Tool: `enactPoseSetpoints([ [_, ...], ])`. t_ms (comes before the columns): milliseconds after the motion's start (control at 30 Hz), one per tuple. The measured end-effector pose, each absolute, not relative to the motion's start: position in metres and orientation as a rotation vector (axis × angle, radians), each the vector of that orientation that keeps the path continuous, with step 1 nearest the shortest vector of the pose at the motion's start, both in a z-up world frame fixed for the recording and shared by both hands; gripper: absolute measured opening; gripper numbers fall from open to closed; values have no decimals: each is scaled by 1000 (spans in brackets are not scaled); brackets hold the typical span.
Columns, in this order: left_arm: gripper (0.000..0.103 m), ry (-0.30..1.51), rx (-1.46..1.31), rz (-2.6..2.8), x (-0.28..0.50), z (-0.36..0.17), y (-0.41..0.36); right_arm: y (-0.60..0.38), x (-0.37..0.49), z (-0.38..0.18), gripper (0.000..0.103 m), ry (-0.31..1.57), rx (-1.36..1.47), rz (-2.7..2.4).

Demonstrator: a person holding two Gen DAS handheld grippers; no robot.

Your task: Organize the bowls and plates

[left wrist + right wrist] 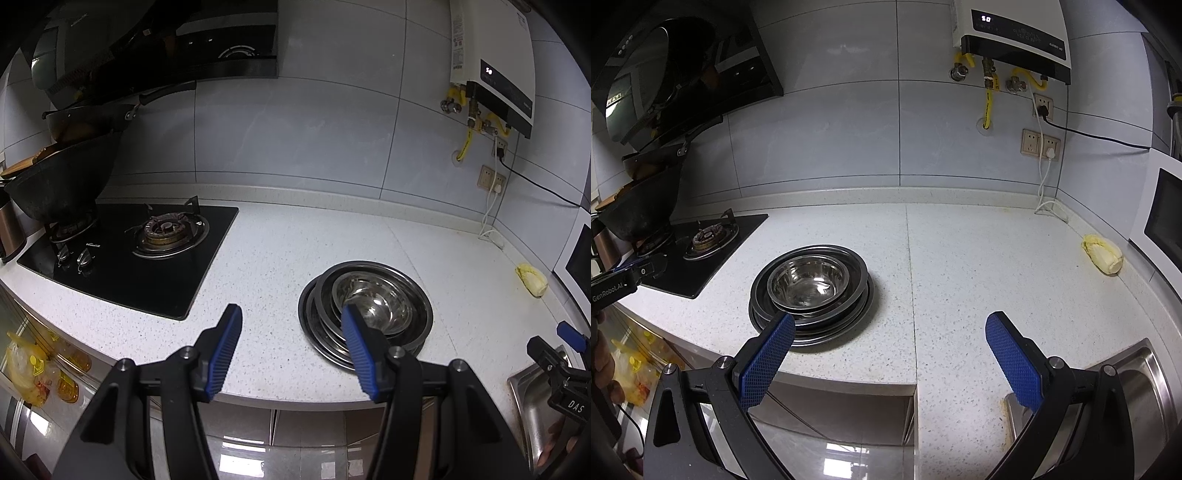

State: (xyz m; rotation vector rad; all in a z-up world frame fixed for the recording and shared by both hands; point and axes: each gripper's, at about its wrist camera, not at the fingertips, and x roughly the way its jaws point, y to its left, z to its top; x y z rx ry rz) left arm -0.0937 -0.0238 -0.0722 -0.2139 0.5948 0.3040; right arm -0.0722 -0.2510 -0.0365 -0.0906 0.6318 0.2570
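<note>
Left wrist view shows the shiny steel bowls and plates [365, 310] already nested near the speckled white worktop's [280, 258] front edge, both hand-held grippers [291, 350] [890, 354] wide open and empty, so little seems left.

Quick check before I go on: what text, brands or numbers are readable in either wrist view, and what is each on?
"50": lit display on the water heater.
"GenRobot.AI": body of the left gripper at the right view's left edge.
"DAS": body of the right gripper at the left view's right edge.
Too small or blurred: the heater's side sticker, its panel icons and front brand, the white brand mark on the stove, the range hood lettering.
</note>
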Motion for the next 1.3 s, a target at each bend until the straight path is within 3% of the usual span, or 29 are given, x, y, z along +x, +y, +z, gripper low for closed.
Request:
enactPoseSetpoints([
  [1300, 54, 607, -201, 286, -95, -71, -29, -273, -74, -34, 101, 633, -69, 213],
])
